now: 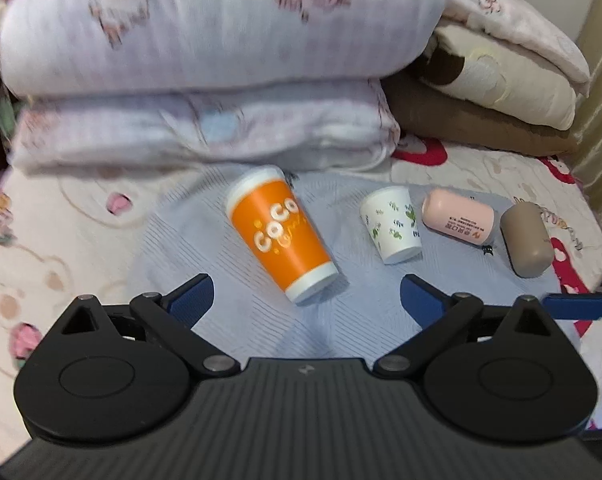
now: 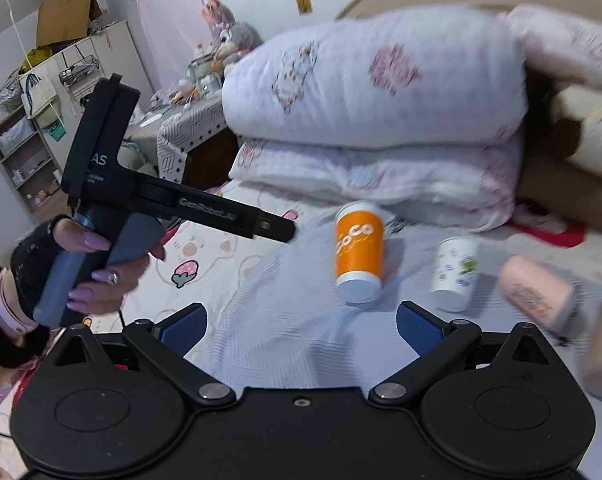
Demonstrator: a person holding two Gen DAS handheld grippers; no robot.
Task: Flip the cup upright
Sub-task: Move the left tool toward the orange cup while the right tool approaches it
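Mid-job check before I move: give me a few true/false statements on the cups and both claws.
1. The orange cup lies on its side on the blue cloth. True.
2. The left claw grips the orange cup. False: it is open and holds nothing.
3. The white cup lies between the orange cup and the pink case. True.
4. The right claw is shut. False: it is open.

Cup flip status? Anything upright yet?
Nothing done: the orange CoCo cup and the small white leaf-print cup both lie on their sides on the bed. Nothing in hand: the left hand-held gripper and right hand-held gripper are open, short of the cups. Grasping and flipping remain.
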